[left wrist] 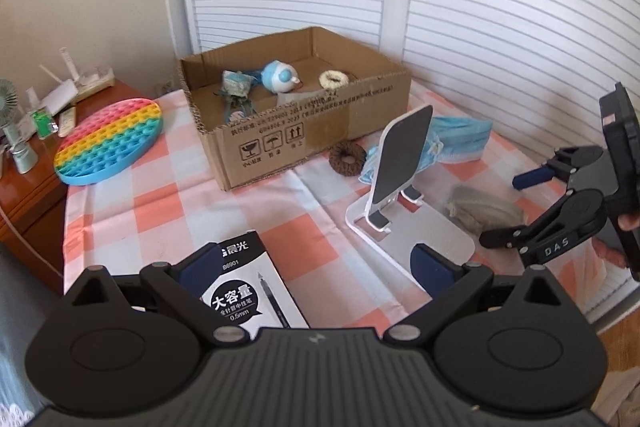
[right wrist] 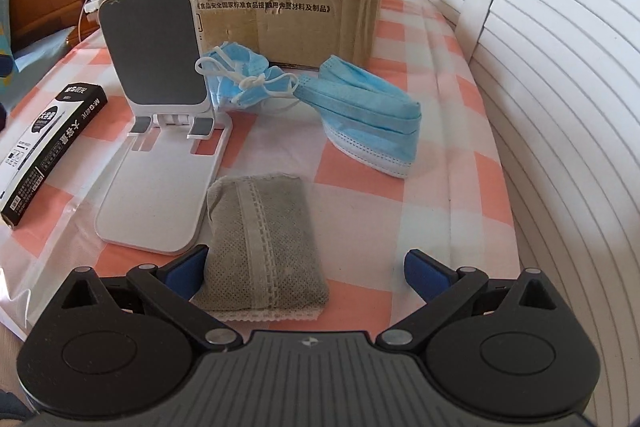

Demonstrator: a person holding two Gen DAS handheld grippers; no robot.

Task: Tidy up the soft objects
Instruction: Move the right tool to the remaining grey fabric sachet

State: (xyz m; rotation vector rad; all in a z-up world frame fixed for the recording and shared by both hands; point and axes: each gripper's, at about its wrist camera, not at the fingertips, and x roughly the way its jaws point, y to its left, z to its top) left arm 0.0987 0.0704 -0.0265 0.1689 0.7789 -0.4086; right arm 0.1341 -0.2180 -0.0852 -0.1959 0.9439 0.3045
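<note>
A folded grey cloth (right wrist: pixel 264 239) lies on the checked tablecloth between the fingers of my open right gripper (right wrist: pixel 308 275), its left edge next to the left pad. The left wrist view shows the same right gripper (left wrist: pixel 508 211) straddling the grey cloth (left wrist: pixel 480 211). A stack of blue face masks (right wrist: pixel 368 119) and a bundled mask (right wrist: pixel 244 79) lie near the cardboard box (left wrist: pixel 296 131). The box holds a blue plush toy (left wrist: pixel 280 77), a cream scrunchie (left wrist: pixel 334 79) and a teal fabric piece (left wrist: pixel 236 85). A brown scrunchie (left wrist: pixel 347 158) lies by the box. My left gripper (left wrist: pixel 316 271) hovers open over a pen box (left wrist: pixel 256 291).
A white phone stand (right wrist: pixel 160 107) stands left of the grey cloth. A rainbow bubble-pop mat (left wrist: pixel 110 143) lies at the table's left edge. A wooden side table (left wrist: pixel 24 195) with a small fan and bottles is further left. White louvred doors (right wrist: pixel 560 67) close the right side.
</note>
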